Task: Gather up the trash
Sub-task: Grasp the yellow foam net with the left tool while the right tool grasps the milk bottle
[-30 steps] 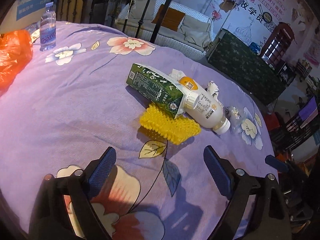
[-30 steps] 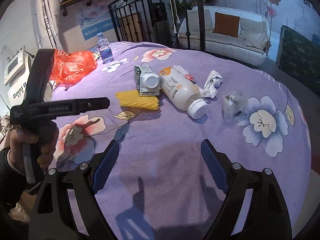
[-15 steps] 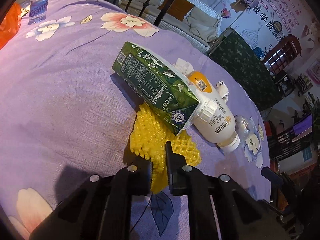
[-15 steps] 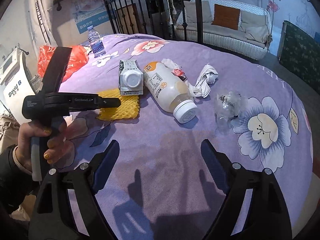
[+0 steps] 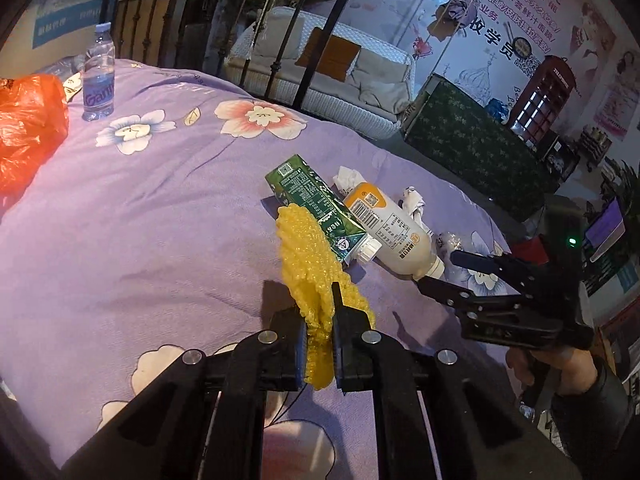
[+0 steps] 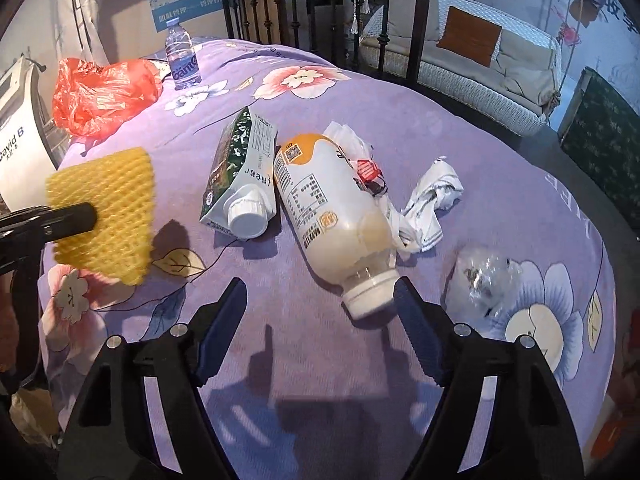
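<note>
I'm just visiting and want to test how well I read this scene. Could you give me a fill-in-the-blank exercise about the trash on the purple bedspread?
1. The left gripper is shut on the ____ foam net.
2. The cream bottle lies on its ____.
3. The right gripper is ____, holding nothing.
4. The upright water bottle stands beside the ____ plastic bag.

Missing words: yellow; side; open; orange

The bed cover [image 6: 500, 200] is matt woven cloth. The yellow net sleeve [image 5: 308, 268] looks like soft, bumpy foam. The green carton [image 6: 240, 168] is glossy printed card, the white bottle [image 6: 332, 216] smooth plastic, and the orange bag [image 6: 100, 92] thin, shiny, crinkled film.
</note>
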